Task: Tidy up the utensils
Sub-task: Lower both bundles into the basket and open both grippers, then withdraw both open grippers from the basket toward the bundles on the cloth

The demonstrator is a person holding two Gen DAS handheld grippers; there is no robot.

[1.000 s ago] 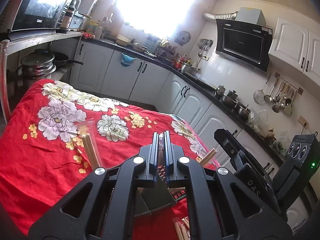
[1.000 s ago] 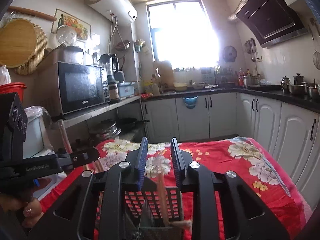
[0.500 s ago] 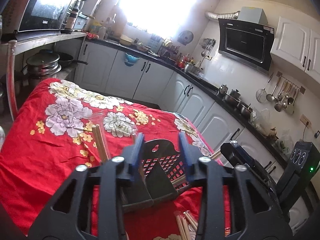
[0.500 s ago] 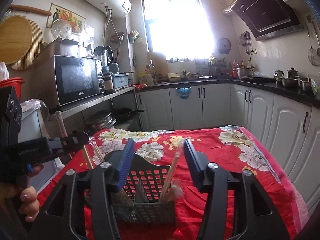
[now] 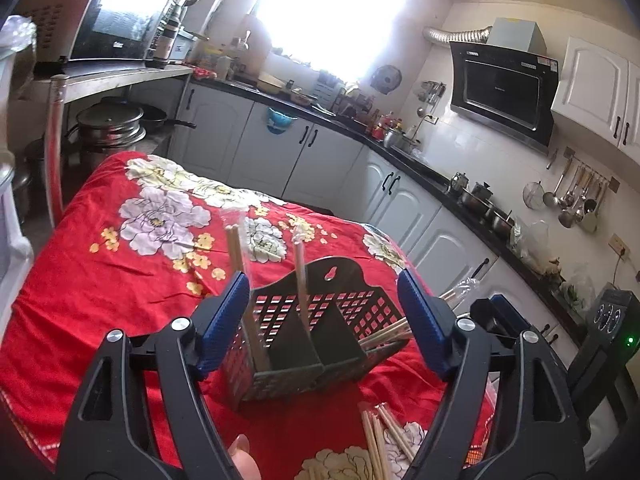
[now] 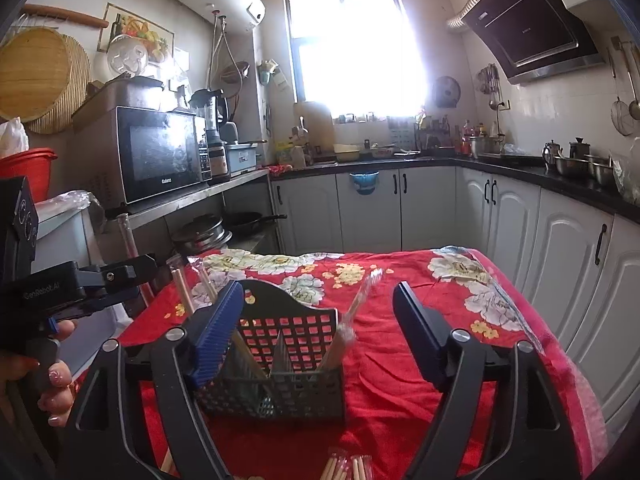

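Two grippers, both spread wide and holding nothing. Left gripper (image 5: 322, 320): jaws released, the dark basket (image 5: 320, 344) framed between and just beyond its blue pads. Right gripper (image 6: 318, 334): jaws likewise released, the same basket (image 6: 280, 364) sitting toward its left jaw.

Basket: perforated plastic, divided by upright partitions, standing on the red floral cloth (image 5: 100, 272). Contents: wrapped chopsticks (image 5: 300, 280) leaning upright in the compartments, a further bundle (image 5: 384, 332) poking out sideways toward the left gripper's right jaw.

Loose stock: a heap of wrapped chopsticks (image 5: 380, 436) lying on the cloth below the left gripper's jaws, nearer than the basket; their ends (image 6: 348, 466) also show at the lower edge of the right wrist view.

Step in hand, as I judge it: fetch the next pair from the heap. Advice: drop the jaws low over one pair only, close across the middle of its length so it does not pivot, lift clear, then tip it upright before lowering into an open compartment. Risk: the slippery wrapper may slide, and a nudge could tip the light basket.
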